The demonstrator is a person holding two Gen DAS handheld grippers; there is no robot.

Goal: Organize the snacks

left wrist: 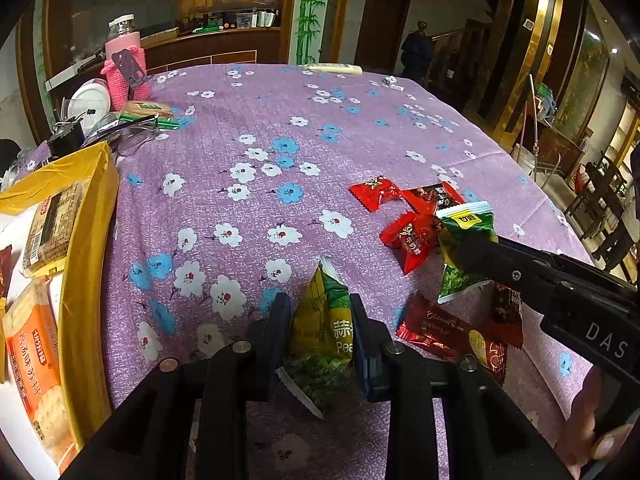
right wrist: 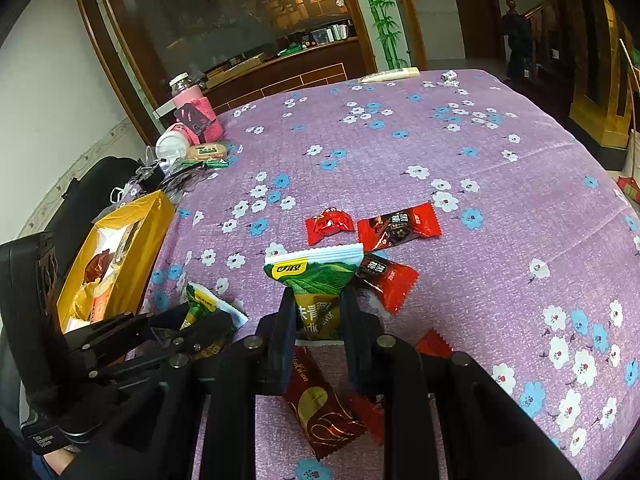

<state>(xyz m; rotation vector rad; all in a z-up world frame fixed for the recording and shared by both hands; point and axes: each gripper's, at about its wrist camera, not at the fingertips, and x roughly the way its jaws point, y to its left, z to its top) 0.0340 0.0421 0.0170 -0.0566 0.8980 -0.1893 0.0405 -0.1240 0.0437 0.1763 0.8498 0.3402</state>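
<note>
Clamped tight, the left gripper (left wrist: 320, 320) pinches a green-and-yellow pea packet (left wrist: 320, 344) above the purple floral tablecloth (left wrist: 248, 200), beside the yellow box (left wrist: 86, 240); the right gripper (right wrist: 316, 312) grips another pea packet (right wrist: 316, 276) over red candies (right wrist: 330, 224).

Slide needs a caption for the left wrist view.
Left gripper and right gripper each clamp a green pea packet over scattered red candies.

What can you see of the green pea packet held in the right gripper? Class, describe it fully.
The green pea packet is a small glossy foil-like pouch, green and yellow with a white crimped top edge and a yellow logo patch. The right gripper is shut on its lower half, holding it upright above the purple flowered tablecloth, near red candy wrappers.
</note>
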